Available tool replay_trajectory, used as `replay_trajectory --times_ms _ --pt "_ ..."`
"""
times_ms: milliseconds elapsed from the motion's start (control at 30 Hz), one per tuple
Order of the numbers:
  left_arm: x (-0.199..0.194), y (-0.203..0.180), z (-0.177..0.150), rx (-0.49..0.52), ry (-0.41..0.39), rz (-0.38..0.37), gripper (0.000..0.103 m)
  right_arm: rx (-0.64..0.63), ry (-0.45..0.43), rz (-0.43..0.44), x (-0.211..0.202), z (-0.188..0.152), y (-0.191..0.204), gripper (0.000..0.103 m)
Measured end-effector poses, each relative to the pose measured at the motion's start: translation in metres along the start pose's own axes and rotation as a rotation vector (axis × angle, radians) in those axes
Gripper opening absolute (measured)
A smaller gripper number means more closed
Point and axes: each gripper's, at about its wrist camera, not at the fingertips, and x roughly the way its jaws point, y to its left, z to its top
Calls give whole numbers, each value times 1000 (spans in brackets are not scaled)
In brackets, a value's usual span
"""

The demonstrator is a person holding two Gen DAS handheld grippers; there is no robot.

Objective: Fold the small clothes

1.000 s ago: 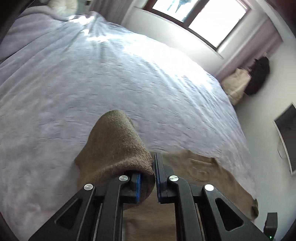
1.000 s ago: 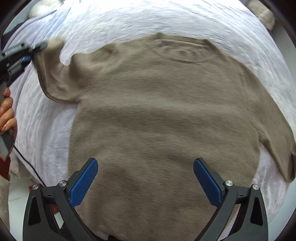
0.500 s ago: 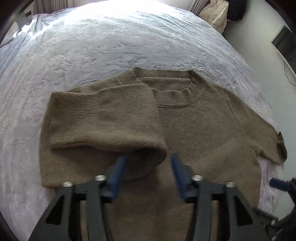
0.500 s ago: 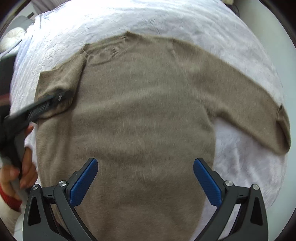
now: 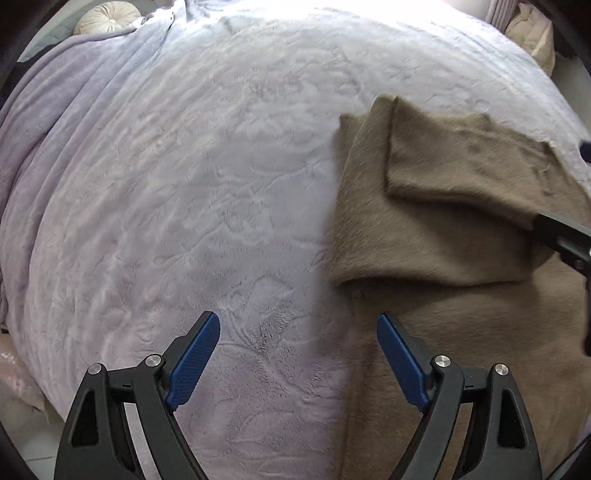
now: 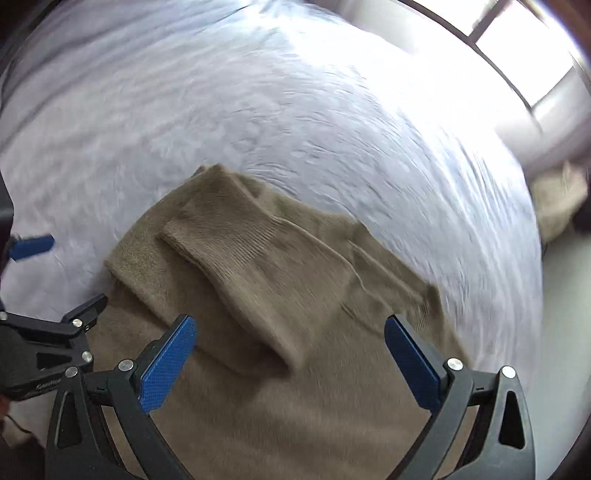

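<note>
A brown knit sweater lies flat on a pale lilac bedspread. One sleeve is folded across its chest, cuff towards the left in the right wrist view. My left gripper points down over the sweater's side edge; its jaws are opening and grip nothing. It shows again as the left gripper at the left edge of the right wrist view. My right gripper hovers open just above the folded sleeve, holding nothing. One black finger of the right gripper reaches in from the right.
A round cream cushion sits at the bed's far left corner. A beige pillow lies on the floor past the bed's right side, below a bright window. The bed's near edge drops away at lower left.
The left gripper let go of the sleeve, which now lies folded over the chest, and swung left and down over the sweater's edge. The right gripper moved over the folded sleeve.
</note>
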Motion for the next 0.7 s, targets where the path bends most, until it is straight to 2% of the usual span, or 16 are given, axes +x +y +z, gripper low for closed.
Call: replay_trajectory --times_ms 100,167,200,267,333,367,400,500,533,600,667,700 --pt "15 -4 -1 -19 22 -1 88 -166 56 -121 32 6 34 87" --pt "20 -5 2 -41 27 -4 88 -216 100 -172 53 4 40 47" --pt "21 -6 3 -52 23 -4 88 -194 113 -146 59 3 32 14" --pt "22 -7 6 -71 20 -5 88 0 109 -13 53 -1 -5 13" --pt "23 -9 6 -72 21 -2 88 211 70 58 40 -10 -48 13" --pt "25 -11 6 -70 22 0 88 384 18 125 29 -24 -85 13" --pt "25 -12 6 -65 20 4 88 486 -1 150 24 -37 -106 13" --pt "24 -15 7 -52 21 11 88 838 -17 256 28 -103 -171 13" --pt "23 -15 7 -48 29 11 88 915 1 298 37 -125 -183 13" --pt "16 -10 8 -42 37 3 88 979 36 369 55 -154 -193 15" --pt "0 -5 5 -25 20 -11 88 986 78 403 68 -175 -197 23" --pt "-8 -3 4 -16 10 -12 88 999 68 434 70 -180 -199 29"
